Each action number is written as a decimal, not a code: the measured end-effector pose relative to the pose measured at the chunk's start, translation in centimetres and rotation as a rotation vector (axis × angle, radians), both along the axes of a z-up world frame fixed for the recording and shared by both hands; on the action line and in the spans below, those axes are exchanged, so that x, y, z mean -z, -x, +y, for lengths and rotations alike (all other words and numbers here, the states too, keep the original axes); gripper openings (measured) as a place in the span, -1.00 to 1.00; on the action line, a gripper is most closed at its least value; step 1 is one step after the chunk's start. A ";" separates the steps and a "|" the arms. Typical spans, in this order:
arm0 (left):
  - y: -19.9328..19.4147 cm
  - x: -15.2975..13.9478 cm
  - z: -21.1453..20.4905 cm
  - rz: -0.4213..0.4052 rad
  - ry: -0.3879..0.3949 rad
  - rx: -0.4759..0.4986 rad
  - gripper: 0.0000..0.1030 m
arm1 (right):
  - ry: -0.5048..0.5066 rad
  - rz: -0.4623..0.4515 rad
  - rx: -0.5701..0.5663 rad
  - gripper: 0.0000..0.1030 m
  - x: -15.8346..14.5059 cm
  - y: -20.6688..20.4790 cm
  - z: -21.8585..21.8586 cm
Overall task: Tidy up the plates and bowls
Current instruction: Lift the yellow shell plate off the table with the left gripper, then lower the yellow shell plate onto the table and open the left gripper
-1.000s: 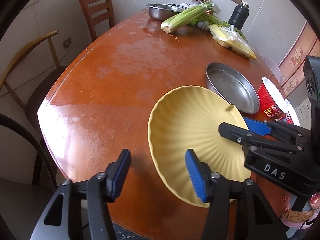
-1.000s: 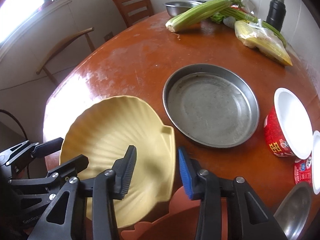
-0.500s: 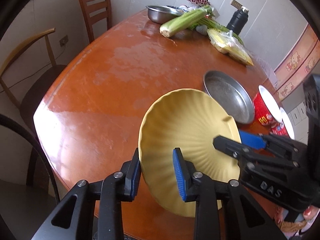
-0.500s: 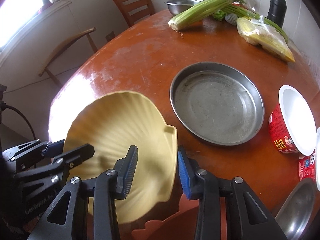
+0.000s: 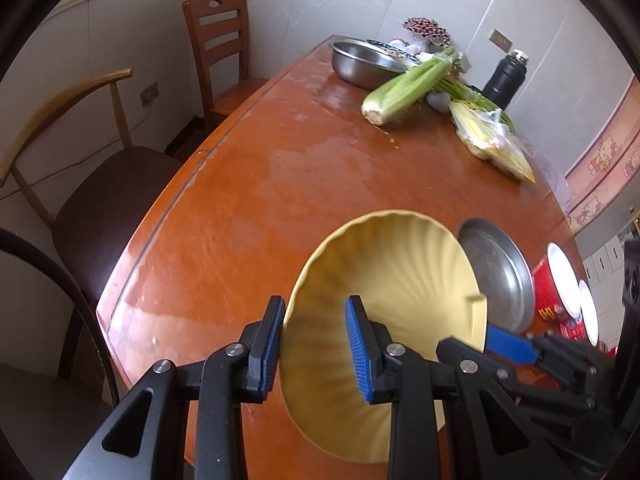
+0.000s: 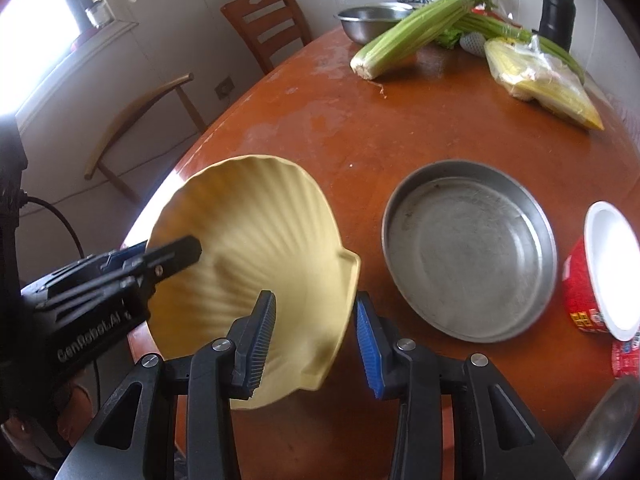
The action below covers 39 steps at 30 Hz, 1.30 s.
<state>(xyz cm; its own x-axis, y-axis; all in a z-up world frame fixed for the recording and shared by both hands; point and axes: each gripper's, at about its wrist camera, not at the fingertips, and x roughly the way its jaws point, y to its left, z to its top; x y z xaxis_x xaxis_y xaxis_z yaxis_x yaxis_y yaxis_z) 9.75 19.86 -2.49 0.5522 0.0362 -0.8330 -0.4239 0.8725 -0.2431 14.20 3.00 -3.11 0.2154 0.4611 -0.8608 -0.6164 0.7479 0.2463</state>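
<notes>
A yellow shell-shaped plate (image 5: 400,280) is held tilted above the near end of the orange-brown table (image 5: 280,184). My left gripper (image 5: 314,354) straddles its left rim with both pads closed against it. My right gripper (image 6: 316,336) straddles the opposite rim of the plate (image 6: 256,248), its right pad standing a little off the edge. A round steel pan (image 6: 468,252) lies flat on the table just right of the plate. It also shows in the left wrist view (image 5: 496,276).
A red instant-noodle cup (image 6: 600,272) stands right of the pan. Celery (image 6: 420,28), a bag of corn (image 6: 540,80), a steel bowl (image 6: 372,20) and a black flask (image 6: 556,4) sit at the far end. Chairs (image 5: 100,184) stand along the left side.
My left gripper closed onto the plate's left rim. The plate has been lifted and tilted more steeply, away from the pan. My right gripper's jaws have widened slightly.
</notes>
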 end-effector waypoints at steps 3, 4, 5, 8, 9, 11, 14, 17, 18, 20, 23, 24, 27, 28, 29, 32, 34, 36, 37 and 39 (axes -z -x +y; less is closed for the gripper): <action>-0.6 0.4 0.6 -0.001 0.012 0.003 -0.40 | -0.004 0.030 0.007 -0.18 0.7 -0.2 0.3; -0.9 0.6 0.7 0.002 0.014 0.003 -0.40 | -0.003 0.036 0.008 -0.18 1.0 -0.3 0.4; -1.1 0.8 0.8 0.004 0.014 0.001 -0.40 | -0.002 0.046 0.012 -0.18 1.2 -0.4 0.5; -1.7 1.3 1.1 0.013 0.010 0.004 -0.40 | 0.003 0.052 0.018 -0.18 1.5 -0.5 0.7; -2.1 1.6 1.2 0.020 0.008 0.006 -0.40 | 0.005 0.052 0.019 -0.18 1.6 -0.6 0.8; -2.3 1.8 1.3 0.021 0.007 0.009 -0.40 | 0.004 0.055 0.021 -0.18 1.8 -0.7 0.9; -2.5 2.0 1.5 0.017 0.007 0.012 -0.40 | 0.000 0.060 0.024 -0.18 1.9 -0.8 0.8; -2.6 2.1 1.6 0.015 0.009 0.017 -0.39 | 0.001 0.060 0.025 -0.18 1.9 -0.9 0.8; -2.6 2.0 1.6 0.013 0.010 0.019 -0.39 | -0.002 0.060 0.017 -0.18 1.9 -0.9 0.7; -2.5 1.8 1.7 0.001 0.006 0.022 -0.39 | -0.003 0.063 0.018 -0.18 1.9 -0.9 0.6; -2.3 1.4 1.8 -0.016 0.007 0.023 -0.37 | -0.009 0.059 0.022 -0.18 1.6 -1.0 0.3; -2.1 1.1 1.8 -0.022 0.001 0.022 -0.36 | -0.011 0.052 0.024 -0.18 1.5 -1.0 0.2; -1.6 0.3 1.8 -0.037 -0.015 0.013 -0.31 | -0.021 0.040 0.031 -0.18 1.0 -1.0 -0.2; -1.4 0.0 1.7 -0.042 -0.018 0.012 -0.29 | -0.022 0.037 0.034 -0.18 0.8 -0.8 -0.3; -1.2 -0.2 1.7 -0.046 -0.020 0.010 -0.23 | -0.025 0.032 0.037 -0.18 0.6 -0.8 -0.5; -0.6 -1.3 1.1 -0.060 -0.030 0.016 -0.10 | -0.031 0.013 0.046 -0.18 -0.1 -0.7 -1.1; 0.0 -2.1 0.3 -0.080 -0.034 0.029 -0.10 | -0.044 0.005 0.049 -0.18 -0.6 -0.5 -1.6; 0.4 -2.7 -0.3 -0.092 -0.027 0.041 -0.08 | -0.052 -0.007 0.052 -0.18 -1.2 -0.3 -2.2; 0.7 -3.0 -0.8 -0.096 -0.025 0.049 -0.07 | -0.059 -0.014 0.053 -0.18 -1.5 -0.1 -2.5; 1.2 -3.6 -1.9 -0.102 -0.028 0.065 -0.03 | -0.076 -0.031 0.052 -0.18 -2.3 0.3 -3.3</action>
